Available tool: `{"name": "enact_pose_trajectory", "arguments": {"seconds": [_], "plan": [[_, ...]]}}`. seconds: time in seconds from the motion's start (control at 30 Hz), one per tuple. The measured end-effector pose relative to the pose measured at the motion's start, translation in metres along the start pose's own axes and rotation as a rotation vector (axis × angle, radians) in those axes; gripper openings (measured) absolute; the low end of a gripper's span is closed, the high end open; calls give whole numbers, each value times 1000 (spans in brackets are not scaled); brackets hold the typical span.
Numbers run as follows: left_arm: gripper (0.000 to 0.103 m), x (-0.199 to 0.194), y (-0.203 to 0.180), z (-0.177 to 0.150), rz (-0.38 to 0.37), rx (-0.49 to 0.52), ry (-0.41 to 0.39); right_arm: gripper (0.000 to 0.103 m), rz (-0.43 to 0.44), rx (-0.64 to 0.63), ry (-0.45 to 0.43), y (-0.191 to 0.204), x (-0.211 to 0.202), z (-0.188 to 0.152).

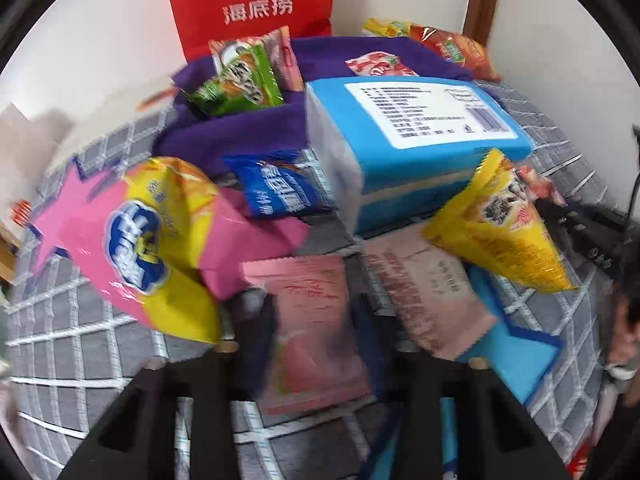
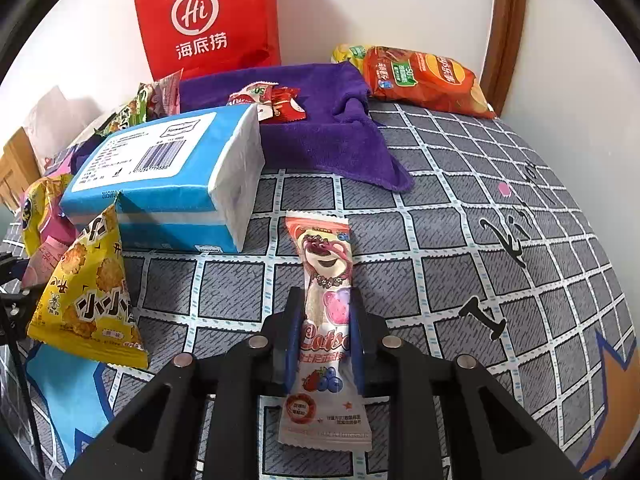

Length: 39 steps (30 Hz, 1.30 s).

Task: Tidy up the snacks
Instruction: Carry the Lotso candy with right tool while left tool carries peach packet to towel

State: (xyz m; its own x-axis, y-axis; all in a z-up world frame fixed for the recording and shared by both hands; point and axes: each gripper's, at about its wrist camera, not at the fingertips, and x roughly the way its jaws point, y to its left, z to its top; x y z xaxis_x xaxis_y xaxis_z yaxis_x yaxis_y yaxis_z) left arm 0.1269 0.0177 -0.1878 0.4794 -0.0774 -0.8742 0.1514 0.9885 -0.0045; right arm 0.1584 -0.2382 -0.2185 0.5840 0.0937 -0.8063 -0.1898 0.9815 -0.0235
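Note:
My right gripper [image 2: 325,312] is shut on a long white Lotso bear snack bar [image 2: 326,280], held just above the grey checked cloth. My left gripper [image 1: 314,320] stands open around a blurred pink snack packet [image 1: 312,328]; whether it touches the packet I cannot tell. A second pink packet [image 1: 432,296] lies right of it. A yellow triangular snack bag [image 2: 90,292] leans by the blue tissue pack [image 2: 168,184]. A yellow-pink bag [image 1: 144,240] and a blue packet [image 1: 276,192] lie to the left. A purple towel [image 2: 320,128] holds small red sweets [image 2: 276,104].
A red paper bag [image 2: 208,20] stands against the white wall at the back. An orange crisp bag [image 2: 424,80] lies at the back right beside a wooden frame [image 2: 504,32]. Green snack packets [image 1: 236,80] rest on the towel's left. The bed cloth [image 2: 480,240] stretches to the right.

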Motion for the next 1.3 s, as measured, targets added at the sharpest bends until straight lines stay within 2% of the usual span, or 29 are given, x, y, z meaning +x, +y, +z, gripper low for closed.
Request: {"name": "enact_pose_trajectory", "arguments": {"seconds": [0.13,0.33,0.5,0.9,1.07,1.3], "plan": [[31,-5,13,2,-59,-61,22,20,-3,-2,12,0,-3,2],[31,-31,24,7,-138,-109,-11,20,27,14,-35,-3,-34,13],[31,-55,29,27,-147,-109,-62,20,62,29,-80,-4,-58,39],[31,-80,40,112,-128,-141,-158,20,47,-11,-170,14,-82,128],[31,-77,45,142,-118,-149,-178,20,59,-6,-166,18,-75,161],[31,-67,56,174,-131,-189,-193,20,125,51,-133,12,-48,202]]}}
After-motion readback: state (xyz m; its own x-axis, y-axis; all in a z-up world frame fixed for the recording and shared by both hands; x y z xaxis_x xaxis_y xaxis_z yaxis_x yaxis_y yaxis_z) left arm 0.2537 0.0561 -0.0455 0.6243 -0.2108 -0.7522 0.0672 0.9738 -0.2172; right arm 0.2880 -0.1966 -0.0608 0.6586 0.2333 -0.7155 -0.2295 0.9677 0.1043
